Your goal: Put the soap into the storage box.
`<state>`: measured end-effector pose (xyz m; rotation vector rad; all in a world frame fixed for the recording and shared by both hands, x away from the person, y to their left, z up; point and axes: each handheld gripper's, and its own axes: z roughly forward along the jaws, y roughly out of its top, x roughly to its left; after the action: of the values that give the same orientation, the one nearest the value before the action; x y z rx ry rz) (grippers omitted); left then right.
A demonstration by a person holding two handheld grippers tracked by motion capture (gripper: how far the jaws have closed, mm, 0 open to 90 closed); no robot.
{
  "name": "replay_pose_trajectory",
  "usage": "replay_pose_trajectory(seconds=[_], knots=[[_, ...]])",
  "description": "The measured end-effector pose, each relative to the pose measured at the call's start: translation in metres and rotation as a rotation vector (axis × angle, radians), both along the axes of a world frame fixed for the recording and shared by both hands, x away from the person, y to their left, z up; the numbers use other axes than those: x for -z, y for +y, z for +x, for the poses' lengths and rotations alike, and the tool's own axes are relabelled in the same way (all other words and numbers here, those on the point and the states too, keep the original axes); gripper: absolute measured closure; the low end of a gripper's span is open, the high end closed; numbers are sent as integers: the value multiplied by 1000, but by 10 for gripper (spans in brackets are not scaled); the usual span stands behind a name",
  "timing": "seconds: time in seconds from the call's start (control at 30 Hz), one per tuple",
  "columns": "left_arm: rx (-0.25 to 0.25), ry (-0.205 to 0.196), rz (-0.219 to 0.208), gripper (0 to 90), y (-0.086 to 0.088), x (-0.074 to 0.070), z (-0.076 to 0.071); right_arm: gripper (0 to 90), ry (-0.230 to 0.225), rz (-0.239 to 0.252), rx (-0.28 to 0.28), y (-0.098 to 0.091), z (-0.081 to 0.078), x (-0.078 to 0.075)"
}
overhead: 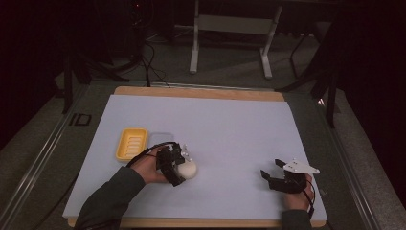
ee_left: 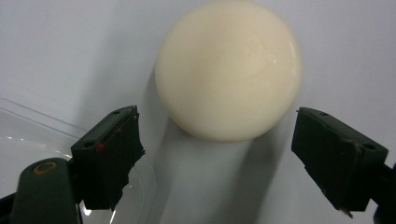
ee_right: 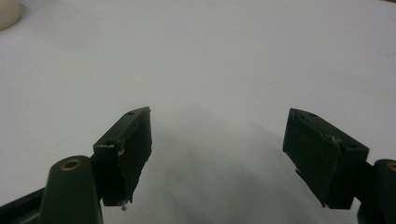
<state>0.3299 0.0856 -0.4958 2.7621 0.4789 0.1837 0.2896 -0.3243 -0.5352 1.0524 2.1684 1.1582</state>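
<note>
Here, from the left: a yellow soap dish (overhead: 131, 143) with a clear lid (ee_left: 28, 140) beside it, then my left gripper (overhead: 179, 165), jaws apart and touching nothing. The round cream soap (ee_left: 229, 70) lies on the white mat (overhead: 230, 129) just ahead of its fingertips, with no long axis. Far right, my right gripper (overhead: 273, 173) rests wide and empty.

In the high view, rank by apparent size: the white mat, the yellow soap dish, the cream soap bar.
1. white mat, by far the largest.
2. yellow soap dish.
3. cream soap bar, smallest, though the left gripper covers part of it.
</note>
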Motion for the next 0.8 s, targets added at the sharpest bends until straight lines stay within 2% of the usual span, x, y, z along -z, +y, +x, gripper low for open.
replay_pose_trajectory(seconds=[0.8], knots=[[11,14,16,154,-10,5,4,236,1,2,2,0,0,0]])
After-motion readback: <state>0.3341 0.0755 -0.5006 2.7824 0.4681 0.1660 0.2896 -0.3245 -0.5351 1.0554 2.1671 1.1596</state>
